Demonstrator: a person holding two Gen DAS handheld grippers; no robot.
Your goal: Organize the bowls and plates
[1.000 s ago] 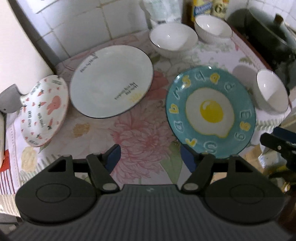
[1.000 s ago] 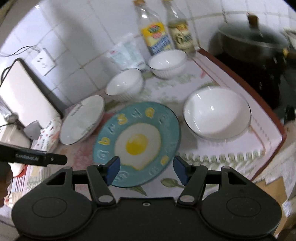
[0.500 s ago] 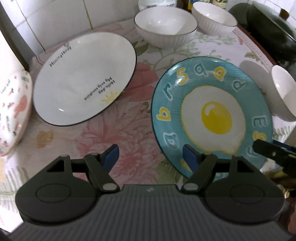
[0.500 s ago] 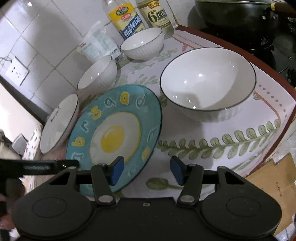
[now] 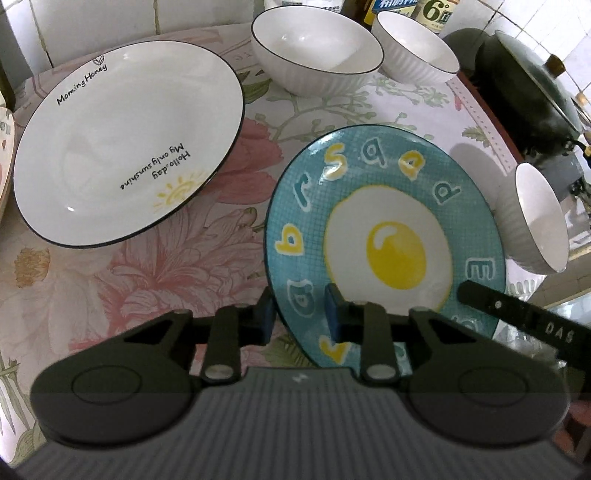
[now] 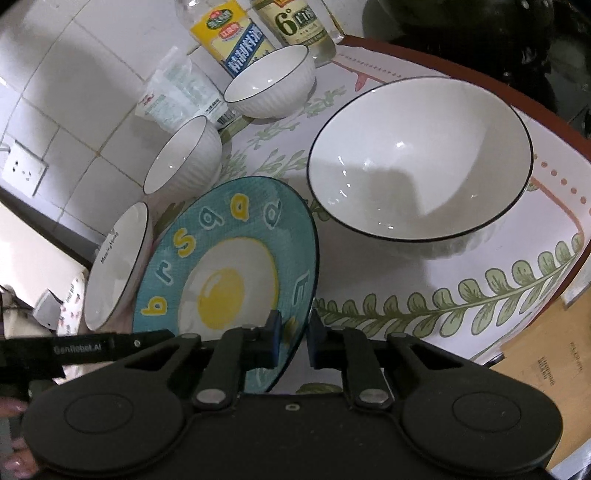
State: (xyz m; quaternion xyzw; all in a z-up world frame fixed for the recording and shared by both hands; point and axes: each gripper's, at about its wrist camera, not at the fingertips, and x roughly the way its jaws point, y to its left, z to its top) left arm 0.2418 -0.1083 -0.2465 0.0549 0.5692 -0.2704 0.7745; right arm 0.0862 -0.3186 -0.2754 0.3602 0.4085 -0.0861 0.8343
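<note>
As both pairs of jaws had just been closing, each was found with the rim of the same plate between its pads.

Left gripper [image 5: 298, 314]: its blue pads were set on either side of the near left rim of the round teal plate with a fried-egg picture and letters [image 5: 388, 243]; the rim was gripped between them.

Right gripper [image 6: 293, 334]: its jaws were clenched on the near right edge of the same teal plate [image 6: 225, 280], one pad over the face and one under the rim.

Teal plate: it was placed near the front edge of the worktop, on the flower-and-leaf printed tablecloth [image 5: 177, 266], and was seen tilted in the right wrist view.

White lettered plate with a thin black rim [image 5: 122, 147]: it was laid to the left of the teal plate, towards the back left corner, apart from it in the left wrist view.

Large white bowl with a black rim [image 6: 421, 162]: it was stood just beside the teal plate, towards the right edge.

Two smaller white ribbed bowls [image 5: 317, 55] [image 5: 415, 46]: they were set side by side along the back edge, before two labelled bottles [image 6: 236, 33].

Dark lidded pot [image 5: 528, 88]: it was kept beyond the right edge of the tablecloth.
</note>
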